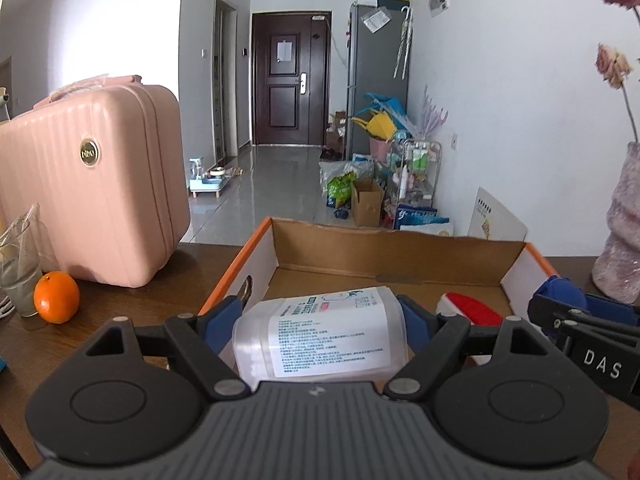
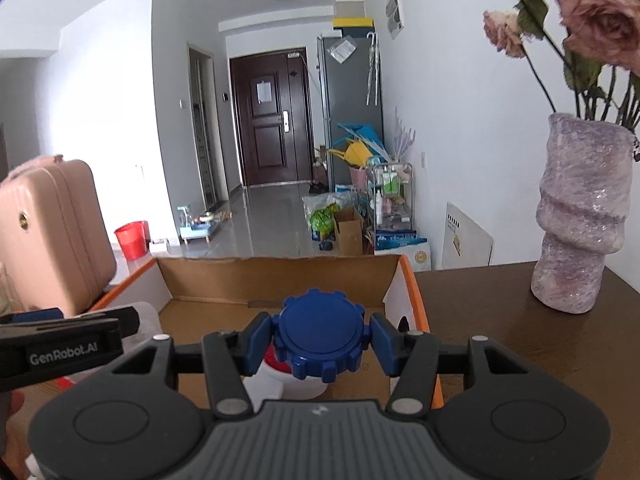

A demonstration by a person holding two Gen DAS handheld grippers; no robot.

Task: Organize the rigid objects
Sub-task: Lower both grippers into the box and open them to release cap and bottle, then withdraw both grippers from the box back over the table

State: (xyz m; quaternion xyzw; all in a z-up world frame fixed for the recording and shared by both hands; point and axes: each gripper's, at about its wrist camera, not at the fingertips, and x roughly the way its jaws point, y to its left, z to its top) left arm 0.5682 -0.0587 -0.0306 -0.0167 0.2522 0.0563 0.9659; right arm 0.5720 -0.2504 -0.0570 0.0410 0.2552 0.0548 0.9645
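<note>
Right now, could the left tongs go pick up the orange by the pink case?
Probably not yet: the left tongs are already closed on a clear labelled container over the cardboard box. The orange itself sits unobstructed on the table.

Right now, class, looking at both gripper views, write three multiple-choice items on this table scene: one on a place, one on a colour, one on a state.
1. Where is the orange?
A. in the cardboard box
B. on the table beside the pink case
C. on the floor

2. What colour is the bottle cap?
A. blue
B. green
C. yellow

3. The left gripper is:
A. empty
B. clamping a clear jar
C. out of view

Answers: B, it sits by the pink case; A, the cap is plainly blue; B, both pads press the clear jar.
</note>
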